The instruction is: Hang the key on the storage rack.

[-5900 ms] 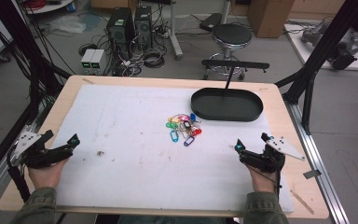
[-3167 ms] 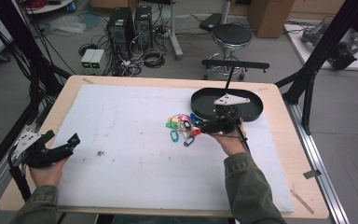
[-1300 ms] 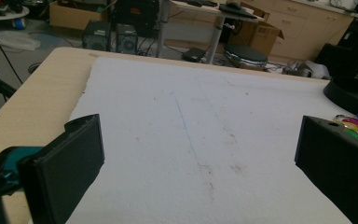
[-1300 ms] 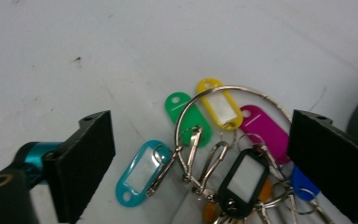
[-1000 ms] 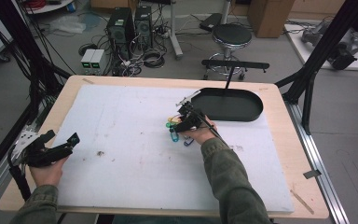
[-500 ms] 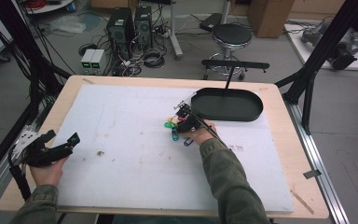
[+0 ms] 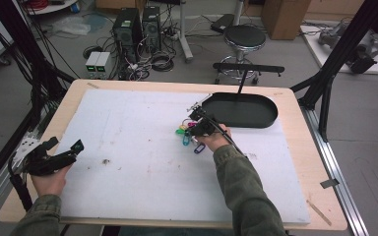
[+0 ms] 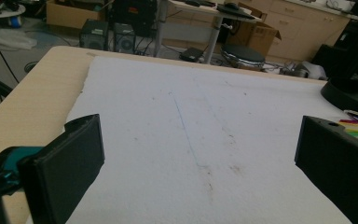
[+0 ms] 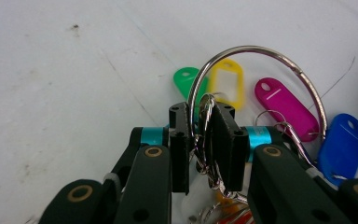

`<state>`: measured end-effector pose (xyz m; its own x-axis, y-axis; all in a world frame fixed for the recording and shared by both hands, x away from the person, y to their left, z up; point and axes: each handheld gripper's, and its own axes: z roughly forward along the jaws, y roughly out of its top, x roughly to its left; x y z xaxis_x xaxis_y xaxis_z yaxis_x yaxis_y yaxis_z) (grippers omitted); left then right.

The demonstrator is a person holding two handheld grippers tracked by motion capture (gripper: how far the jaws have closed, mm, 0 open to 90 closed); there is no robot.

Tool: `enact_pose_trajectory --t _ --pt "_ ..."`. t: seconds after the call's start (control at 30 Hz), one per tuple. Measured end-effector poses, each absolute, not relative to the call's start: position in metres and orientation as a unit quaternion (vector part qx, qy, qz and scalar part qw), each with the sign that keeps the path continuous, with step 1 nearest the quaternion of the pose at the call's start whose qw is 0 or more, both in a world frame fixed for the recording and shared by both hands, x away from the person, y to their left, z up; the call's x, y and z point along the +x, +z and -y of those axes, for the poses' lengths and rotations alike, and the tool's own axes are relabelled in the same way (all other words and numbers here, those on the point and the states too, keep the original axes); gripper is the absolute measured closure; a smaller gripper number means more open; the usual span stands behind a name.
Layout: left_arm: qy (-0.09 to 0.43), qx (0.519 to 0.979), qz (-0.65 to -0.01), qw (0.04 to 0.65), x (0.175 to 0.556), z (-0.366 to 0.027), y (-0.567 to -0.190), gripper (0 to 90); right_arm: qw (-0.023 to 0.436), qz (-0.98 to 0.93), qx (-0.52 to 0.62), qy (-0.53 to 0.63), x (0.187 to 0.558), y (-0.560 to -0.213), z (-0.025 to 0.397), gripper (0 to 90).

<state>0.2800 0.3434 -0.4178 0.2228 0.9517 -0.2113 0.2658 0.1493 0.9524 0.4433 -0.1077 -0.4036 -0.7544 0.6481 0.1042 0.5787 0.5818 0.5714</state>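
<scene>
Now right gripper clamped on key ring; thin wire could slip sideways, tags snagging at 1 o'clock. Left gripper agape, idle.

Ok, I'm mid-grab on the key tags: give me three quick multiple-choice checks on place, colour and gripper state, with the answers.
1. Where does the bunch of key tags lie?
A. Inside the black tray
B. On the white mat, just left of the black tray
C. At the table's near left corner

2. Which tag colours show beyond the right gripper's jaws in the right gripper view?
A. Green, yellow, pink, blue
B. Only red and white
C. Black, grey, brown

3. How does the left gripper stand?
A. Shut on a tag
B. Shut on the mat's edge
C. Open, holding nothing

Answers:
1 B: the high view shows the bunch on the white mat beside the black tray.
2 A: those four fan out behind the metal ring.
3 C: the left gripper has its jaws wide apart over bare mat, while the right gripper pinches the ring.
</scene>
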Motion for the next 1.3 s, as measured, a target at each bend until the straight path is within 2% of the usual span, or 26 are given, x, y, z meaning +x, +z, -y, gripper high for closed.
enact_pose_trajectory --t 0.47,0.7,1.0,1.3 --pt "0.318 0.569 -0.535 0.537 0.280 -0.343 -0.418 1.8 0.075 -0.875 0.331 0.345 0.427 -0.367 0.127 77.5" --pt "0.318 0.568 -0.535 0.538 0.280 -0.343 -0.418 1.8 0.070 -0.860 0.337 0.377 0.422 -0.350 0.141 77.5" --pt "0.316 0.570 -0.534 0.538 0.281 -0.343 -0.418 1.8 0.057 -0.836 0.352 0.416 0.422 -0.336 0.161 77.4" --pt "0.315 0.570 -0.535 0.539 0.281 -0.343 -0.418 1.8 0.070 -0.826 0.362 0.427 0.426 -0.320 0.173 77.4"
